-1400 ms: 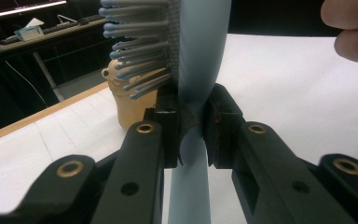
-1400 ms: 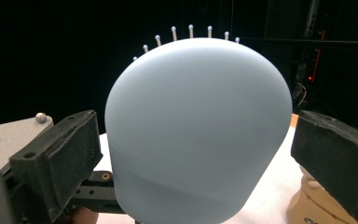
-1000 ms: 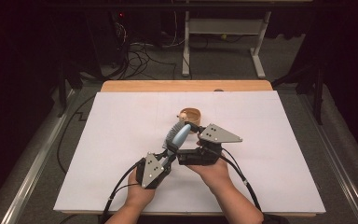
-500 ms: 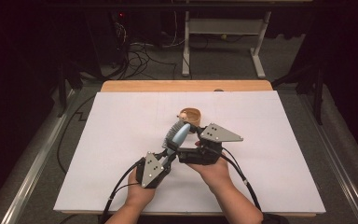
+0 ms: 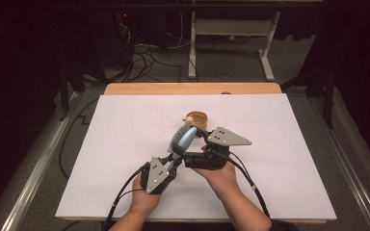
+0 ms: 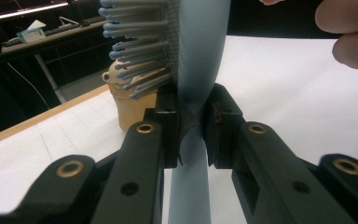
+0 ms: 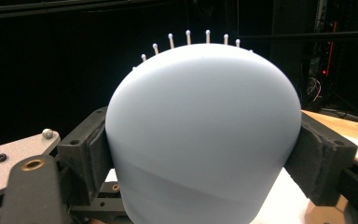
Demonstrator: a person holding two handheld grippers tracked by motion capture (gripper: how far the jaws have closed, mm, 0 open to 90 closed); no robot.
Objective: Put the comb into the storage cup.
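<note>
High view: hairbrush clamped between left hand-held gripper and right hand-held gripper.

The hairbrush is pale blue, with grey bristles tipped in the same blue, and the small cup just behind it is tan. Both grippers, the left gripper and the right gripper, have black jaws with brass-coloured pins, and each carries a grey three-cornered plate. Under the hairbrush lies a plain white sheet, with a light wood table edge showing beyond it.
</note>
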